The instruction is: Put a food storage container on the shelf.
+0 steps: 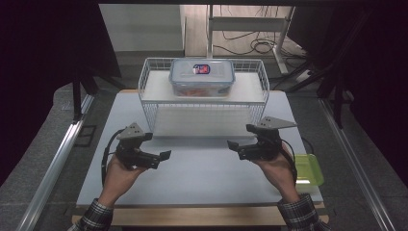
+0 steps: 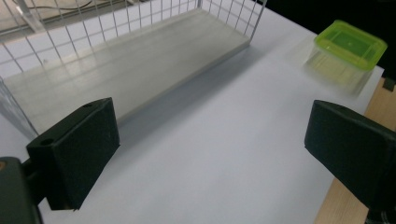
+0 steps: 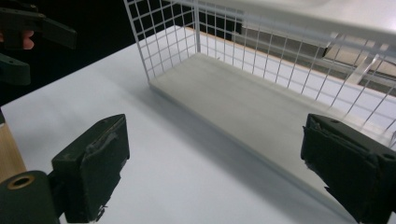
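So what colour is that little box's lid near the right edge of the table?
Bright yellow-green; the lid shows best in the left gripper view.

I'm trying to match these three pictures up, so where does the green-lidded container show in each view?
High view: the green-lidded container sits at the table's right edge, beside the right hand.
Left gripper view: upper right corner, past the right jaw.
Right gripper view: not in this picture.
Shared landmark: the white wire rack, whose lower shelf appears in all three views.
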